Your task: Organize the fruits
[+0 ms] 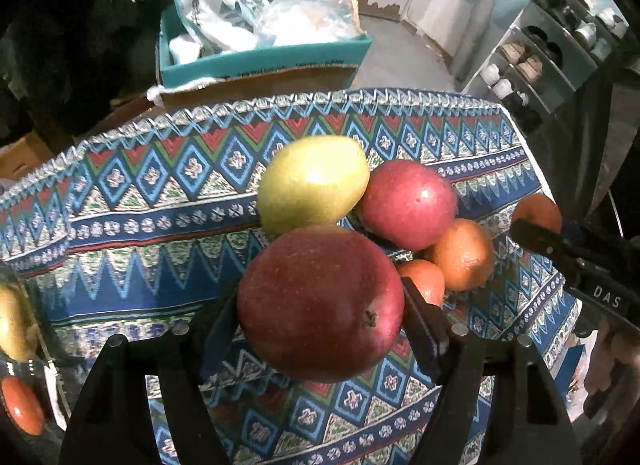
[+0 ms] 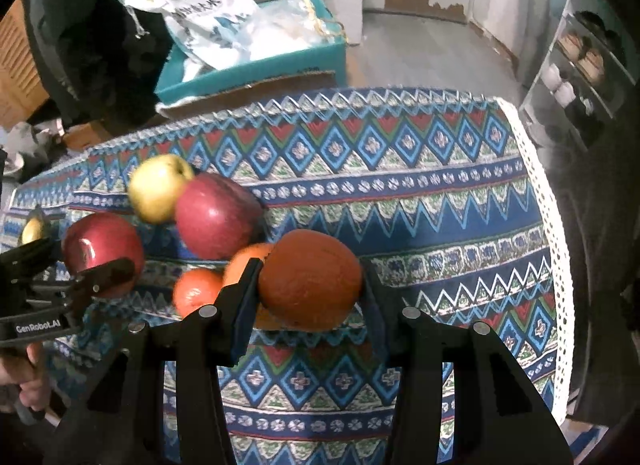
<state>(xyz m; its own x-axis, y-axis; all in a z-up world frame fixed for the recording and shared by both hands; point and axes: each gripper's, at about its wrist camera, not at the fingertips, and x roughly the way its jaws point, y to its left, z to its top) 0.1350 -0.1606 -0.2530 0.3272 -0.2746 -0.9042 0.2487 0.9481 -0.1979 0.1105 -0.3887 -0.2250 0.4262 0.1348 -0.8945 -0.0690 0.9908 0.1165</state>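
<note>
Left wrist view shows the left gripper (image 1: 322,305) clamped on a large dark-red apple (image 1: 320,305), one black finger on each flank, the blossom end turned toward the camera and the fruit lifted clear of the blue, red and white patterned tablecloth (image 1: 140,225). Beyond it, a yellow-green apple (image 1: 312,183) sits touching a second red apple (image 1: 406,203), and two small orange mandarins (image 1: 462,253) lie just right of the held fruit. At the right edge, the right gripper (image 1: 534,227) grips a darker orange fruit (image 1: 538,211).

From the right wrist camera, that round brownish-orange fruit (image 2: 310,279) is pinched between the jaws and held above the cloth, right of the cluster.

Both fruits appear to be mid-carry, so the step seems to be setting like with like. To do it well, I would lower the red apple beside the other red one, on the near side, rather than dropping it, since round fruit will roll on the cloth. Release only once it rests on the fabric. The orange fruit probably belongs by the mandarins; bring it in from the right, clear of the left gripper, and avoid nudging the pile, which looks loosely balanced.
</note>
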